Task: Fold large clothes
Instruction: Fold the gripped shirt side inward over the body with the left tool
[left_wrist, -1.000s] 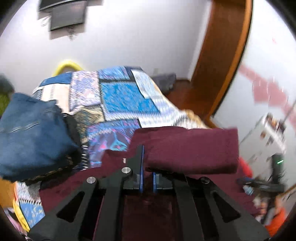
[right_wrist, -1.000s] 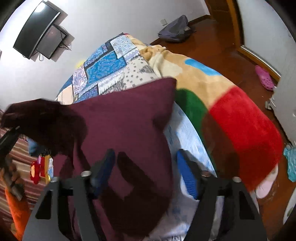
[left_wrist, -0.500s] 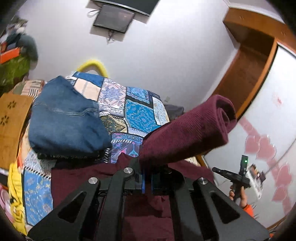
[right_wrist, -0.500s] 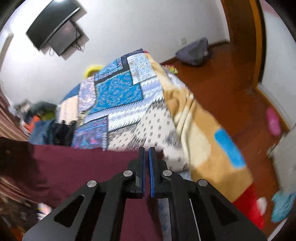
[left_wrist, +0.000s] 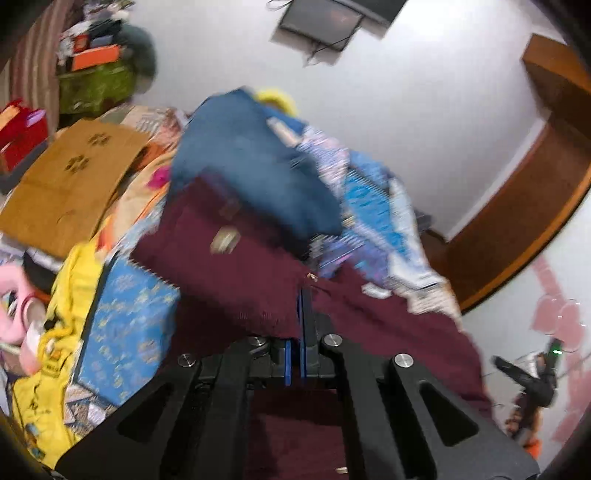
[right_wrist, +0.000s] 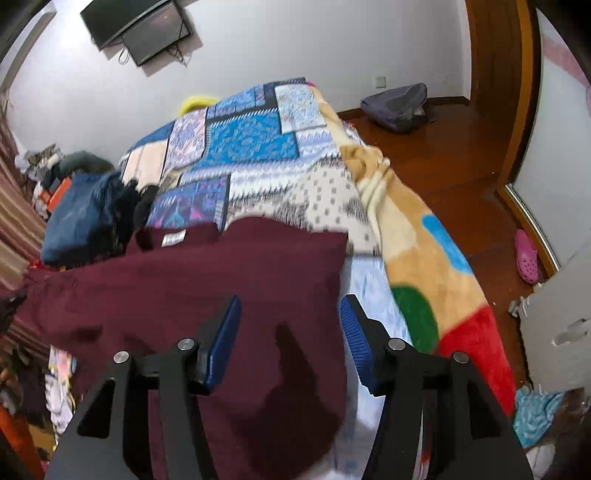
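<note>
Left wrist view: the left hand-held gripper (left_wrist: 301, 306) has its two blue-padded jaws pressed together on an edge of the maroon garment (left_wrist: 240, 269), which spreads away from the jaws to both sides. This view is blurred. Beyond the garment lies a folded pair of blue jeans (left_wrist: 251, 166) on the patchwork bedspread (left_wrist: 373, 206). A flat brown cardboard box (left_wrist: 70, 184) and a yellow cloth (left_wrist: 70, 332) lie to the left.

Right wrist view: the right hand-held gripper (right_wrist: 290, 332) is spread wide, its blue pads (right_wrist: 223, 339) well apart and holding nothing. The maroon garment (right_wrist: 207, 291) lies flat on the bed, directly below and ahead of the open jaws, with a small white label (right_wrist: 173, 238) showing at its neckline. The jeans (right_wrist: 79, 218) rest just beyond the garment's far left corner. A fleece blanket (right_wrist: 424, 258) in tan, blue, green and red drapes over the right side of the bed. A grey bag (right_wrist: 397, 105) and a pink shoe (right_wrist: 526, 254) lie on the wooden floor (right_wrist: 443, 162). A television (right_wrist: 136, 29) hangs on the wall.
</note>
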